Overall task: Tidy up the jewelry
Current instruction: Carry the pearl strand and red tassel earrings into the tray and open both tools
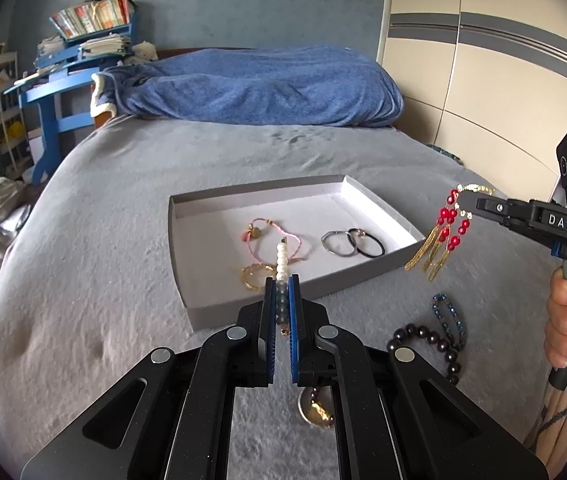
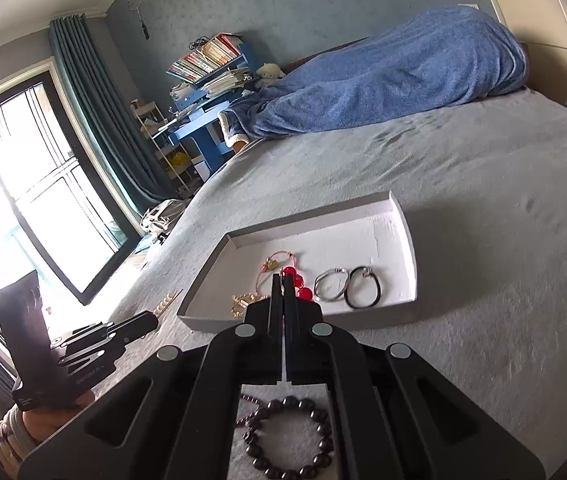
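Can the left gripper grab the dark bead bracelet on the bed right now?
Probably not: the left gripper is shut on a pearl strand, which must go first. The dark bead bracelet lies unobstructed on the bedspread.

Grey bed [image 1: 123, 240]; tray [image 1: 203, 312]; bracelets [image 1: 435, 344]

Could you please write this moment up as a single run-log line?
left gripper: shut on pearl bracelet | right gripper: shut on red bead tassel piece | both near tray | dark bead bracelet: on bed
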The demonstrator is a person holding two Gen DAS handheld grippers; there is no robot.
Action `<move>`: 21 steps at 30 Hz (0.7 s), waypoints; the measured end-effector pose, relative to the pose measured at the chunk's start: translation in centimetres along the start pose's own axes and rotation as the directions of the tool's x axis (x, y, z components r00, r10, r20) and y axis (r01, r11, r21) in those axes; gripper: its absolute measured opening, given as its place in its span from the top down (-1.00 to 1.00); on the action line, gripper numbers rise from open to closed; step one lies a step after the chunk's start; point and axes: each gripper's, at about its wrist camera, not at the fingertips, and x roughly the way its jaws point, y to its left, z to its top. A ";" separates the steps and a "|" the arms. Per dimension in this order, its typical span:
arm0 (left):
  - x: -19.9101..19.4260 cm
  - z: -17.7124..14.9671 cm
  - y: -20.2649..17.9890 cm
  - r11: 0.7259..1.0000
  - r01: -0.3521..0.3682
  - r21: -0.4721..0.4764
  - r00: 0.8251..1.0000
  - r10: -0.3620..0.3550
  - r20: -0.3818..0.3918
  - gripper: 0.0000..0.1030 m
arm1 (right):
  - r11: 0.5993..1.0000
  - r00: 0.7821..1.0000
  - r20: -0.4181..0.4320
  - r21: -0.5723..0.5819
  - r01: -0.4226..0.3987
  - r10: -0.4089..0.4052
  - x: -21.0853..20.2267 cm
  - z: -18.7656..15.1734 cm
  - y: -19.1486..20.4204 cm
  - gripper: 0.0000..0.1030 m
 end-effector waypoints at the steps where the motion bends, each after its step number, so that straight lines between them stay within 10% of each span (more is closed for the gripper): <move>1: 0.1 0.1 0.0 1.000 -0.002 0.002 1.000 0.002 0.000 0.88 | 1.000 1.000 0.007 -0.008 0.004 -0.004 0.2 0.4 -0.1 1.00; 21: 5.9 3.9 2.8 0.999 -0.045 0.005 0.999 0.045 -0.017 0.88 | 0.998 1.000 0.022 -0.059 -0.002 0.004 5.1 4.4 -0.6 1.00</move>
